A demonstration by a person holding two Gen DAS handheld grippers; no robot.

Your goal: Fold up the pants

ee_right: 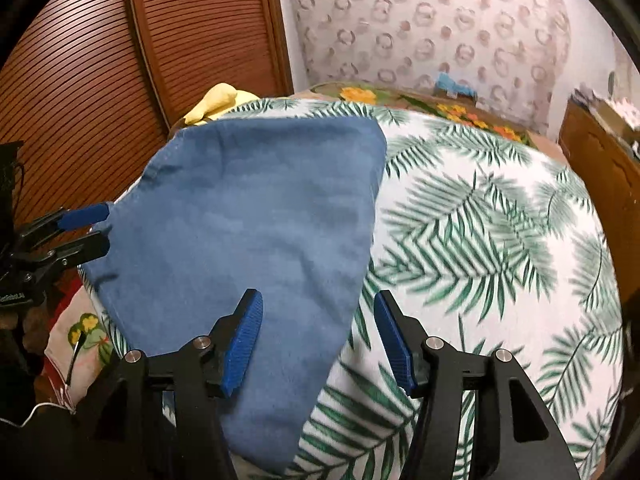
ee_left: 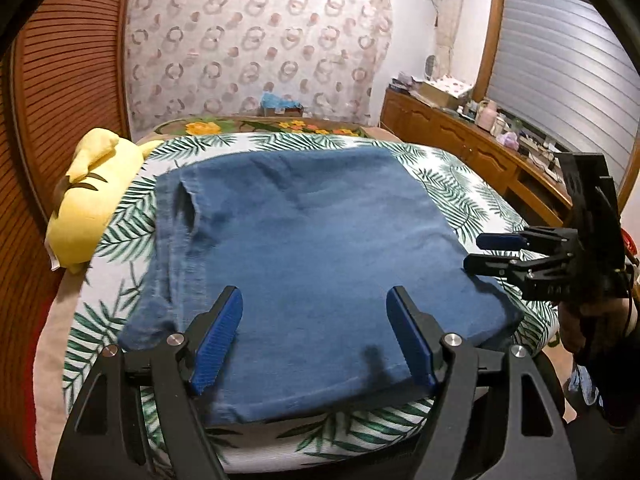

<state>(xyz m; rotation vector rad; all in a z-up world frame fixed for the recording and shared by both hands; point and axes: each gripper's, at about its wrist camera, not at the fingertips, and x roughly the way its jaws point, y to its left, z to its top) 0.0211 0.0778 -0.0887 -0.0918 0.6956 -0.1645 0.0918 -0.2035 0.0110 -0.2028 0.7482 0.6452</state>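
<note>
Blue denim pants (ee_left: 312, 248) lie folded into a flat, roughly square bundle on the palm-leaf bedspread (ee_left: 452, 184). My left gripper (ee_left: 316, 320) is open and empty, hovering over the bundle's near edge. My right gripper (ee_right: 318, 332) is open and empty over the pants' (ee_right: 248, 216) right near corner. The right gripper also shows in the left wrist view (ee_left: 486, 252) at the bundle's right edge. The left gripper shows in the right wrist view (ee_right: 90, 232) at the bundle's left edge, jaws apart.
A yellow plush toy (ee_left: 92, 200) lies at the bed's left side by the brown slatted wardrobe (ee_left: 60, 80). A wooden sideboard (ee_left: 460, 136) with clutter runs along the right. A floral blanket (ee_left: 248, 125) lies at the far end.
</note>
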